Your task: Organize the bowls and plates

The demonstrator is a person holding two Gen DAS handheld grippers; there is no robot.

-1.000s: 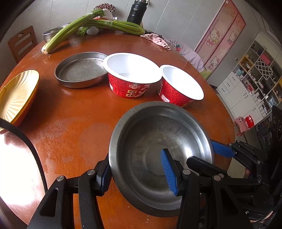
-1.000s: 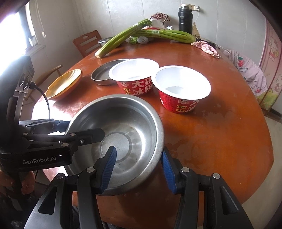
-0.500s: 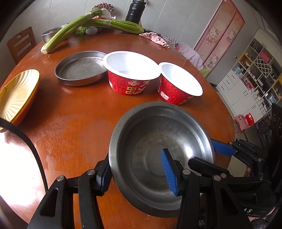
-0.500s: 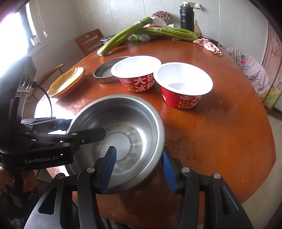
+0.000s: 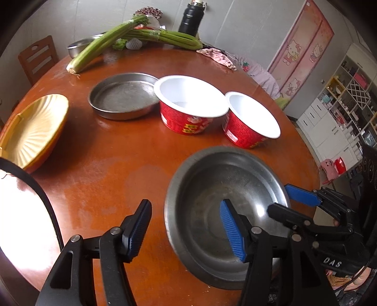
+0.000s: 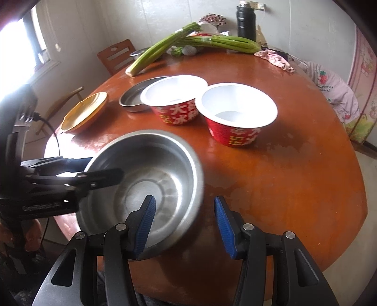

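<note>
A large steel bowl (image 5: 212,188) (image 6: 150,164) sits near the front edge of the round table. My left gripper (image 5: 186,230) is open: one finger is inside the bowl, the other outside its left rim, with gaps on both sides. My right gripper (image 6: 183,223) is open too, straddling the bowl's right rim without touching it. Two red bowls with white insides (image 5: 190,106) (image 5: 252,122) stand side by side behind it; they also show in the right wrist view (image 6: 174,98) (image 6: 238,110). A flat steel pan (image 5: 122,96) and a yellow plate (image 5: 33,127) lie to the left.
Celery stalks (image 5: 132,35), a black flask (image 5: 190,16), a small steel bowl (image 5: 80,47) and a pink cloth (image 5: 219,56) sit at the table's far side. A wooden chair (image 5: 37,58) stands behind the table on the left. A black cable (image 5: 42,195) crosses the front left.
Both grippers have opened and let go of the steel bowl's rim. The bowl now rests on the table, shifted slightly; both cameras have pulled back a little.
</note>
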